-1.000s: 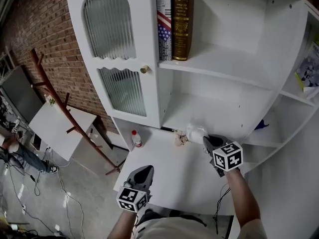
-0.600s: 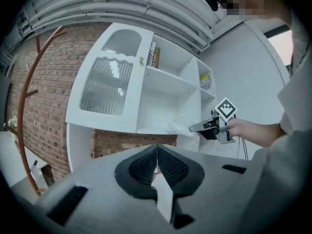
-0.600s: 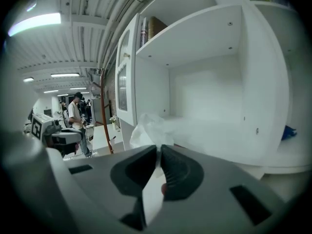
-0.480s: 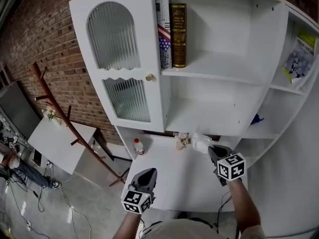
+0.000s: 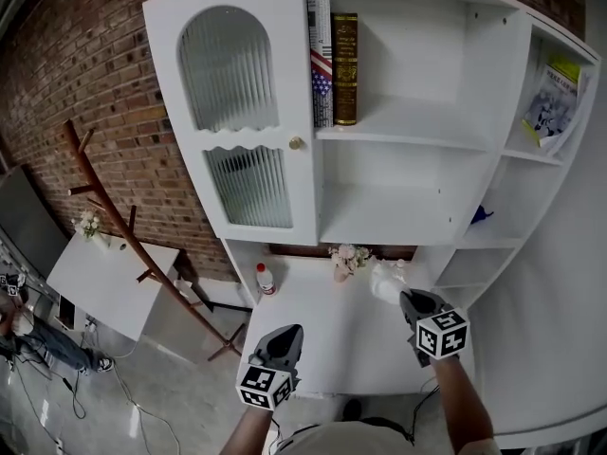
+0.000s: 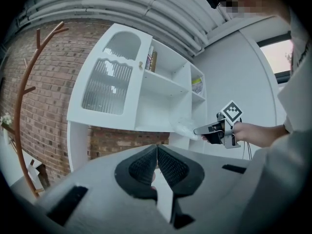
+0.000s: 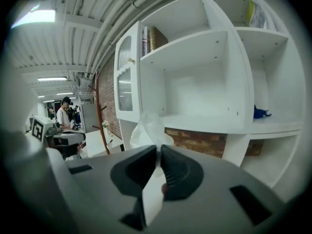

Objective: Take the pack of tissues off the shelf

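Pinched tight in the right gripper, the crinkly white plastic pack of tissues has come back off the white cabinet shelf and hangs above the white worktop, so removal looks done.

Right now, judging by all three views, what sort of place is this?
Probably a workshop or lab dressed as a home corner: a white shelf unit with books against a brick wall, but bare ceiling pipes overhead and cables trailing over the floor.
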Tool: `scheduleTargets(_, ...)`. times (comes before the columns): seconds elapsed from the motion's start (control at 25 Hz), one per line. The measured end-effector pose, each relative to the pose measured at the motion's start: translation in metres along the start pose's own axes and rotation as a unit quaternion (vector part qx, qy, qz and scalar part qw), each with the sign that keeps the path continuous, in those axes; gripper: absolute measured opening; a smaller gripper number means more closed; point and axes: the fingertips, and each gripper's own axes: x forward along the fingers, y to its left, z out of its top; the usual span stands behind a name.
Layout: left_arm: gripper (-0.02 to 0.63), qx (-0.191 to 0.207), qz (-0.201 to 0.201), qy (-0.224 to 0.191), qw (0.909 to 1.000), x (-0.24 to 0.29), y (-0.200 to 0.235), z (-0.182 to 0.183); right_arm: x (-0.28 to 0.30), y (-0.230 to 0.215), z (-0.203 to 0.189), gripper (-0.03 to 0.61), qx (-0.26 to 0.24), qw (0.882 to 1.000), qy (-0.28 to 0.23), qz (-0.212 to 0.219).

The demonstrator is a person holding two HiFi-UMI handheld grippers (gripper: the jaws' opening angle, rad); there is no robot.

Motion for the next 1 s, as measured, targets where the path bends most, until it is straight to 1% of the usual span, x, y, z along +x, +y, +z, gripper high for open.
scheduleTargets(0.28, 0.026, -0.002, -0.024, 0.002, 0.9997, -0.019, -0.014, -0.01, -0.043, 0.017, -0.029, 0.04, 0.027, 0.999, -0.008, -0.033)
scheduleTargets(0.48, 0.026, -0.004, -0.04, 0.007, 0.9992, -0.033, -0.023, -0.018, -0.076, 0.027, -0.049, 0.04, 0.032, 0.998, -0.015, -0.06)
scheduleTargets(0.76, 0.026, -0.01, -0.059, 0.012, 0.9981, -0.045, -0.044, -0.028, -0.117, 0.04, -0.07, 0.04, 0.034, 0.996, -0.012, -0.076)
scheduleTargets(1.0, 0.026, -0.008, -0.056, 0.007, 0.9984, -0.051, -0.055, -0.024, -0.137, 0.038, -0.073, 0.04, 0.033, 0.996, -0.026, -0.079)
